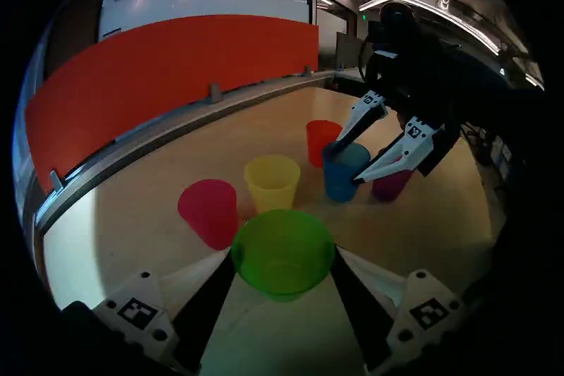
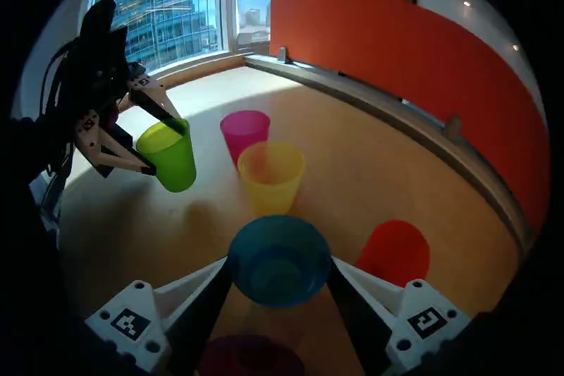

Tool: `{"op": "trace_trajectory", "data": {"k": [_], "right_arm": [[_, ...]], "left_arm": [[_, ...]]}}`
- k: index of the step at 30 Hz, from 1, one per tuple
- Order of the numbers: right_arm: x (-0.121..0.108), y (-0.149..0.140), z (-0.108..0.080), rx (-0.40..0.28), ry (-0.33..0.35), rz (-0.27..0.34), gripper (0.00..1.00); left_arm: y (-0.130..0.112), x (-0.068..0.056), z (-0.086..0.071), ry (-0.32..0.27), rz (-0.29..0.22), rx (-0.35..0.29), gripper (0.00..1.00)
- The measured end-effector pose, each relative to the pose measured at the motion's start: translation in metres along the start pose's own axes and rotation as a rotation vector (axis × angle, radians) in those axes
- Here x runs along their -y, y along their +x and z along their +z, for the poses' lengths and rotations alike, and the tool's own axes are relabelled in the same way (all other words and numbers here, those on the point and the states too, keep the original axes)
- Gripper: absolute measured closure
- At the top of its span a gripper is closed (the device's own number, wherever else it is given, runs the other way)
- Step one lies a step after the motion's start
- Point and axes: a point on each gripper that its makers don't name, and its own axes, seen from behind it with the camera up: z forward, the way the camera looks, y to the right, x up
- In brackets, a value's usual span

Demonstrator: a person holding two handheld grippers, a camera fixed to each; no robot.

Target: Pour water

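We see the L gripper (image 1: 282, 264) pinching the green cup (image 1: 283, 249), one finger pressed on each side, rim open toward the cam. Same on the other side: the R gripper (image 2: 279, 264) clamps the blue cup (image 2: 279, 257) btw both fingers. From the right gripper view the green cup hangs roughly upright at far left, w/ its shadow lying apart from it on the table (image 2: 366, 164). From the left gripper view the blue cup is also about upright. Btw the two held cups stand a yellow cup (image 1: 272, 182) and a pink cup (image 1: 209, 212), just beside each other. A red cup (image 1: 321, 136) sits behind the blue one, and a purple cup (image 1: 392, 185) is beside it. We can't tell if any cup has water. An orange panel (image 1: 176, 73) runs along the table's far edge.
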Motion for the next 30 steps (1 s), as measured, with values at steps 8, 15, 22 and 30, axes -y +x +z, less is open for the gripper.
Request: {"op": "trace_trajectory", "data": {"k": [8,15,22,30], "right_arm": [[0.004,0.019,-0.033,-0.073,-0.033,0.019,0.09],[0.010,0.039,-0.071,-0.155,-0.061,0.034,0.09],[0.018,0.058,-0.106,-0.241,-0.094,0.025,0.09],[0.035,0.075,-0.136,-0.339,-0.103,0.018,0.09]], "left_arm": [[0.015,-0.011,-0.017,0.005,-0.008,-0.042,0.11],[0.039,-0.023,-0.041,0.013,-0.013,-0.110,0.11],[0.065,-0.034,-0.065,0.028,-0.021,-0.192,0.12],[0.093,-0.048,-0.091,0.041,-0.020,-0.285,0.12]]}}
